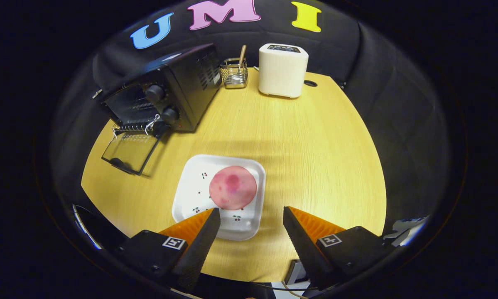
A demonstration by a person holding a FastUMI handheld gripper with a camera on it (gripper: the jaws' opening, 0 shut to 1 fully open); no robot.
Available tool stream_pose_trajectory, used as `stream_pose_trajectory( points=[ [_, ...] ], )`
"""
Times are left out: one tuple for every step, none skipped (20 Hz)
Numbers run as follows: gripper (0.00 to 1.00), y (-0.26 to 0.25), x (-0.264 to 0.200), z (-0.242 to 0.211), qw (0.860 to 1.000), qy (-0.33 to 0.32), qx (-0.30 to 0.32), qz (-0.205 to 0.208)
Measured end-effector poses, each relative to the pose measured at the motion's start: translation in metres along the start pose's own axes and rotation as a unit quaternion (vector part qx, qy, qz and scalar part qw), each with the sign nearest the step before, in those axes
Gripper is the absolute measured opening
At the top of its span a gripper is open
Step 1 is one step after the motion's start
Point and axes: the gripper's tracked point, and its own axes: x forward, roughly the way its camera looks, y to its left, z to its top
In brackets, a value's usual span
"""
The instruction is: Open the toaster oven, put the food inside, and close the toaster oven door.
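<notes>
One soft, light food disc (232, 187) sits on the plate (190, 195); claw (251, 216) wide above it, grip its edges gently.

One toaster oven (161, 99), one plate (190, 195), one food (232, 187)

The gripper (251, 216) hangs over the near edge of the wooden table (315, 158) with its fingers spread wide and nothing between them. Just ahead at eleven o'clock lies the white plate (190, 199) with the pink food (232, 187). Beyond it, toward ten o'clock, the toaster oven (165, 93) stands with its glass door (130, 151) folded down flat, so the mouth is unblocked. At twelve o'clock a wire basket (234, 74) and a white appliance (283, 70) stand far back. From one to three o'clock runs bare tabletop.
</notes>
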Motion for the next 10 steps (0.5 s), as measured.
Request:
stream_pose_trajectory(
  points=[
    [1.00, -0.002, 0.006, -0.003, 1.000, 0.007, -0.002, 0.003],
    [1.00, -0.004, 0.011, -0.005, 1.000, 0.014, -0.002, 0.006],
    [1.00, -0.005, 0.017, -0.009, 1.000, 0.022, -0.003, 0.009],
    [1.00, -0.006, 0.020, -0.012, 1.000, 0.028, -0.002, 0.011],
    [1.00, -0.008, 0.024, -0.013, 0.999, 0.031, -0.002, 0.011],
    [0.99, -0.010, 0.027, -0.015, 0.999, 0.035, -0.002, 0.010],
    [0.98, -0.012, 0.030, -0.016, 0.999, 0.037, -0.001, 0.009],
    [0.96, -0.011, 0.033, -0.017, 0.999, 0.040, 0.001, 0.010],
    [0.94, -0.010, 0.036, -0.018, 0.999, 0.043, 0.002, 0.011],
    [0.87, -0.010, 0.038, -0.020, 0.999, 0.045, 0.001, 0.009]
  ],
)
